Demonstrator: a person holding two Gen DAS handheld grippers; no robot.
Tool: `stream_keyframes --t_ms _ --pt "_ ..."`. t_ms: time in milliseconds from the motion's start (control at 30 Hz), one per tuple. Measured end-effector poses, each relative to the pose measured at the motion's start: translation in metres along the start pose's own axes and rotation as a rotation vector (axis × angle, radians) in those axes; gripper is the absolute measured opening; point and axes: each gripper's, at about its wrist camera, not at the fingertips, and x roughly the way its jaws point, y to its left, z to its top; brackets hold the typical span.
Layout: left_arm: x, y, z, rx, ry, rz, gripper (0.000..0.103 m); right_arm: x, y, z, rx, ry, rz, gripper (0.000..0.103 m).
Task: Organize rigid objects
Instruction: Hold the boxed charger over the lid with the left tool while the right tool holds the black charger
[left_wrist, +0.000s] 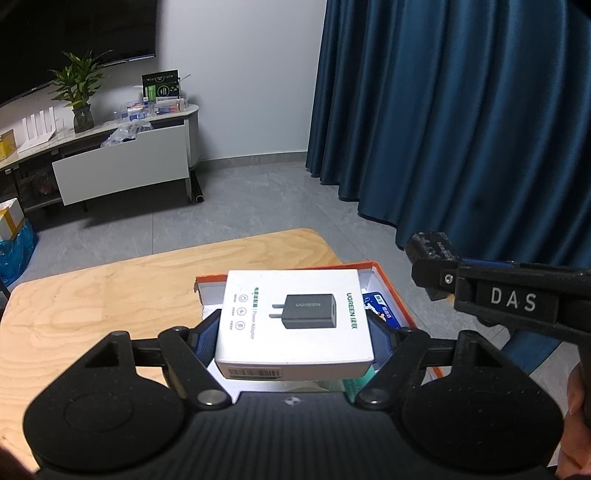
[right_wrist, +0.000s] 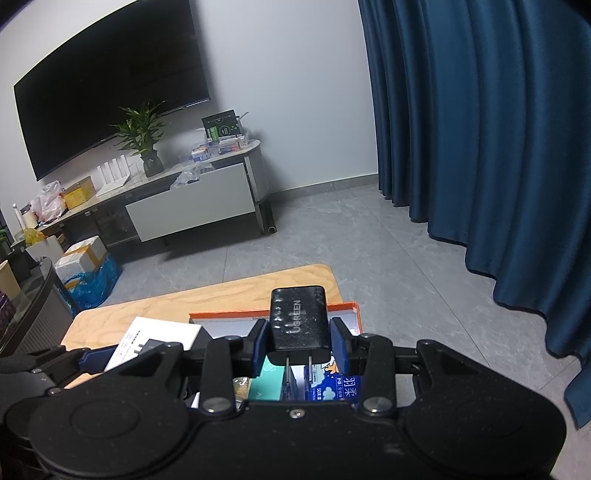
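My left gripper (left_wrist: 293, 330) is shut on a white UGREEN power adapter box (left_wrist: 293, 317), held above an open orange-rimmed box (left_wrist: 391, 288) on the wooden table (left_wrist: 92, 306). My right gripper (right_wrist: 299, 345) is shut on a black UGREEN charger (right_wrist: 298, 323), prongs pointing toward the camera, above the same orange-rimmed box (right_wrist: 347, 306). The right gripper also shows in the left wrist view (left_wrist: 436, 271), at the right with the charger in it. The white box also shows at the left of the right wrist view (right_wrist: 155, 341). Blue and teal packs (right_wrist: 332, 387) lie inside the orange box.
A TV stand (right_wrist: 192, 206) with a plant (right_wrist: 142, 133) and clutter stands against the far wall under a large TV (right_wrist: 110, 85). Blue curtains (right_wrist: 480, 129) hang at the right. Boxes and a blue bag (right_wrist: 92, 277) sit on the grey floor at left.
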Motion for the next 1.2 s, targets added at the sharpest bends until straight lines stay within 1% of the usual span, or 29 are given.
stream_keyframes --t_ms 1200 --pt "0.016 -0.003 0.006 0.003 0.024 0.006 0.079 0.018 0.001 0.001 -0.001 0.025 0.008 0.045"
